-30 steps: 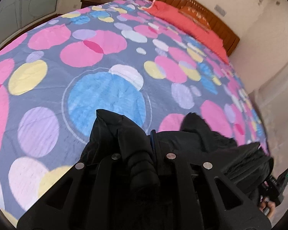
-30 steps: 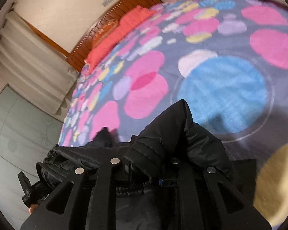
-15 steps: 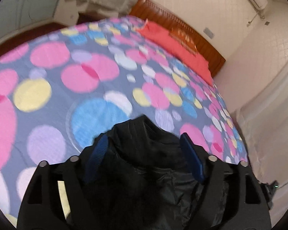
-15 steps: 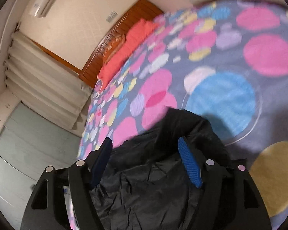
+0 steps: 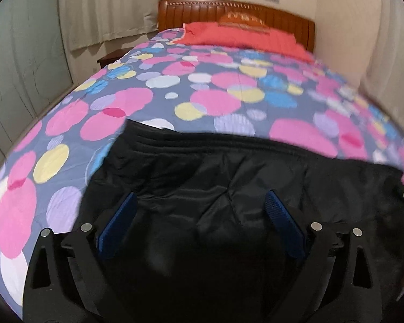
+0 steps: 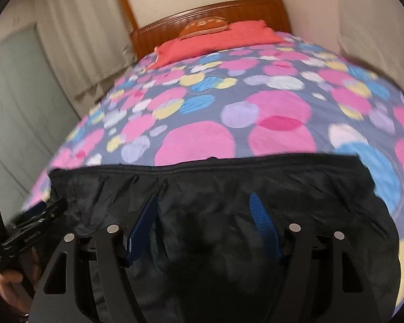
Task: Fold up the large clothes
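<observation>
A black, padded, shiny-shelled jacket (image 5: 229, 188) lies spread on the bed, over a grey bedspread printed with pink, blue, yellow and lilac circles (image 5: 202, 94), near the foot end and well away from the red pillow (image 5: 242, 36) by the wooden headboard. Its far edge runs as one fairly straight, ribbed line across both views, which suggests a fold has just been laid down.

The left hand-held gripper (image 5: 199, 220) has just been opening; its blue pads now stand wide apart above the cloth, gripping nothing. The right hand-held gripper (image 6: 204, 226) has likewise just opened and holds nothing, the jacket lying loose beneath it.

The garment looks broad and rumpled, so I judge further folds and some smoothing remain.
</observation>
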Available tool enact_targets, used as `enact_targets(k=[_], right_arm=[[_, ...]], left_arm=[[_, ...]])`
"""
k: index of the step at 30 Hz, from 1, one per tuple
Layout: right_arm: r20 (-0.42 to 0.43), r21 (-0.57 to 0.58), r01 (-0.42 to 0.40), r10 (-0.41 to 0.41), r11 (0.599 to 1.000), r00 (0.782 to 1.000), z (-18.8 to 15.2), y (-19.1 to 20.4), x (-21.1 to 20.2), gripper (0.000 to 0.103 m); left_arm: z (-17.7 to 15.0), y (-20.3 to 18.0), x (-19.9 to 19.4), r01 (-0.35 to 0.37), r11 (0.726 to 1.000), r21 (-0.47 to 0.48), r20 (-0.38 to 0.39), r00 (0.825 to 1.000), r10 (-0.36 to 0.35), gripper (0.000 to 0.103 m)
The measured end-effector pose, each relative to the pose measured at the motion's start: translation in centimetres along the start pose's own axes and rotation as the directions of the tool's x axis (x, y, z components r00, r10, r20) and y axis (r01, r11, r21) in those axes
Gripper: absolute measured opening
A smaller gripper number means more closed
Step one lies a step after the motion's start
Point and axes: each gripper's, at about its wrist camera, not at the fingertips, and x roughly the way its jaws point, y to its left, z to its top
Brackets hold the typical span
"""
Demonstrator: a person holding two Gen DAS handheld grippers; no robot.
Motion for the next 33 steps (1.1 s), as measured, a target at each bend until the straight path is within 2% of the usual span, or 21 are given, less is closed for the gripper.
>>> enact_targets(k=[3,5,7,10,13,15,17,19,20,22,24,26,27,33], right_arm=[[-0.031,-0.096,0.077,-0.080,0.992,0.996,-0.5,1.8,2.7,0.070],[-0.078,-0.147,0.135,-0.148,0.980,0.986,-1.6,2.0,5.1,0.070],[-0.087,-0.130,0.142,-0.154,0.981,0.984,-2.7,1.3,6.5,0.073],[-0.071,-0.115,0.147,-0.156,0.982,0.985,-3.2,1.1,6.8,0.073],[-0.082,-0.114,0.137,-0.147,0.984,0.986,-2.9,1.1,6.2,0.073],[-0.081,-0.099,0.112,-0.120,0.989,0.989,-2.3,0.6,4.7,0.073],[-0.037,-0.080,0.127,-0.131,0.989,0.991,-1.4,-0.2,3.0,0.073],[0.007,-0.073,0.190,-0.190,0.979,0.982,-0.3,-1.7,1.3,0.073],[0.018,-0.075,0.229,-0.228,0.971,0.973,0.2,-2.5,1.0,0.073],[0.018,-0.066,0.315,-0.315,0.947,0.949,0.8,-4.6,1.1,0.073],[-0.043,-0.042,0.355,-0.357,0.934,0.933,0.4,-7.0,2.7,0.073],[-0.117,-0.030,0.323,-0.324,0.946,0.939,-0.8,-8.5,5.0,0.075],[-0.111,-0.010,0.308,-0.308,0.951,0.945,-1.3,-9.0,5.6,0.076],[-0.103,0.012,0.297,-0.294,0.955,0.950,-1.4,-9.1,6.0,0.077]], left_arm=[[-0.9,-1.1,2.8,-0.076,0.996,0.053,-0.053,0.995,0.079,0.098],[-1.5,-1.0,3.9,-0.066,0.997,0.036,-0.051,0.996,0.067,0.101],[-1.7,-0.8,4.4,-0.049,0.999,0.016,-0.044,0.998,0.050,0.101],[-2.1,-1.3,5.0,-0.078,0.996,0.031,-0.033,0.996,0.079,0.101],[-1.9,-1.5,4.6,-0.087,0.995,0.045,-0.058,0.994,0.090,0.101],[-1.4,-1.3,3.7,-0.059,0.997,0.047,-0.084,0.994,0.063,0.101],[-0.8,-0.7,1.8,-0.057,0.996,0.061,-0.021,0.998,0.058,0.101],[0.0,-0.1,1.0,-0.130,0.987,0.096,0.062,0.990,0.124,0.101],[0.4,0.4,1.3,-0.160,0.981,0.113,0.075,0.986,0.152,0.101],[0.7,1.3,2.9,-0.178,0.976,0.123,0.030,0.984,0.175,0.101],[0.3,2.4,4.7,-0.154,0.984,0.089,-0.035,0.987,0.157,0.101],[-0.3,2.9,5.6,-0.119,0.991,0.064,-0.047,0.991,0.122,0.101],[-0.6,3.0,6.0,-0.097,0.994,0.050,-0.055,0.993,0.100,0.101],[-0.8,4.2,6.9,-0.008,1.000,-0.026,-0.109,0.994,0.006,0.101]])
